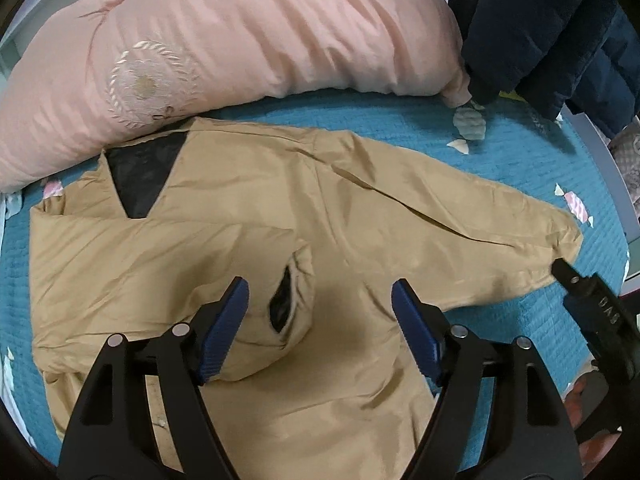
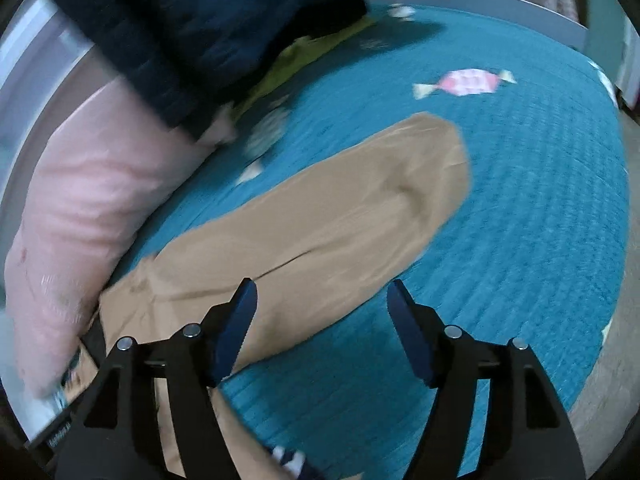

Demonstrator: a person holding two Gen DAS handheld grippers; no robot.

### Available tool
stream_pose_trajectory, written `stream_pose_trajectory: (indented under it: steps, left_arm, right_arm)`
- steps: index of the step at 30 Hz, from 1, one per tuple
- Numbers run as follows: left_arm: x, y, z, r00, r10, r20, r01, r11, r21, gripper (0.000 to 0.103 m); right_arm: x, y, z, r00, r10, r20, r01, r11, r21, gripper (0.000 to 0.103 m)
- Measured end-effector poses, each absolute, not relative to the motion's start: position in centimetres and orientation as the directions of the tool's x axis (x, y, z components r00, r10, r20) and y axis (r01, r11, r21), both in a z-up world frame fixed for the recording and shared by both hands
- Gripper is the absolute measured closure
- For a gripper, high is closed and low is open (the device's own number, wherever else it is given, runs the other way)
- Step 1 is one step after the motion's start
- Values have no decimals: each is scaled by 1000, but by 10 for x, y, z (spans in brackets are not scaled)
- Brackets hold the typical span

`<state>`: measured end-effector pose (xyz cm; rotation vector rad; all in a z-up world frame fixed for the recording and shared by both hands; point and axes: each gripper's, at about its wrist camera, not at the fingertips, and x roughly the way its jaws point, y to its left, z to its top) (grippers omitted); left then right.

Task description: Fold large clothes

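Observation:
A tan jacket [image 1: 240,220] with a black collar lining [image 1: 144,172] lies spread on the teal bedspread [image 1: 500,156]. One sleeve is folded across the body, its cuff [image 1: 288,300] between my left fingers. My left gripper [image 1: 320,296] is open just above that cuff. The other sleeve [image 1: 480,216] stretches out to the right. My right gripper [image 2: 322,300] is open and empty above that sleeve [image 2: 340,208]; in the left wrist view its black tip [image 1: 576,284] shows near the sleeve's end.
A pink pillow [image 1: 240,36] lies behind the jacket, also in the right wrist view [image 2: 88,184]. Dark navy clothes [image 1: 540,20] hang at the back right. The bed's edge [image 1: 616,184] runs along the right. Candy prints [image 2: 464,80] dot the bedspread.

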<state>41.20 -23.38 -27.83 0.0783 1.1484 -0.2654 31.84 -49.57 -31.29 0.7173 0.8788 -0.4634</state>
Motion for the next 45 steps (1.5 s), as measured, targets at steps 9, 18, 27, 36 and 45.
stream_pose_trajectory:
  steps: [9,18,27,36,45]
  left_arm:
    - [426,-252,-301,383,-102,-918,217,976,-18,28]
    - [451,-228,-376,274,-105,-956,98,992,-81,102]
    - [445,-238,-377,325,-33,-945,118,993,6,102]
    - [446,-239,-377,319,-56,-946,125,992,-16,102]
    - [444,-231,-376,327,-66,-943,125,992,-26,102]
  right_arm:
    - [310,-555,-327,572,-93,-815,708,557,433,17]
    - [317,-571,-344,513,-131,-848,735,577,356,17]
    - [325,-577,-364,506,-81,-859,730,570,376,17]
    - [343,-577,-382,550,-41,-834,696,574,431,46]
    - [348,-576,-370,693,42,-719,544,624,561,94]
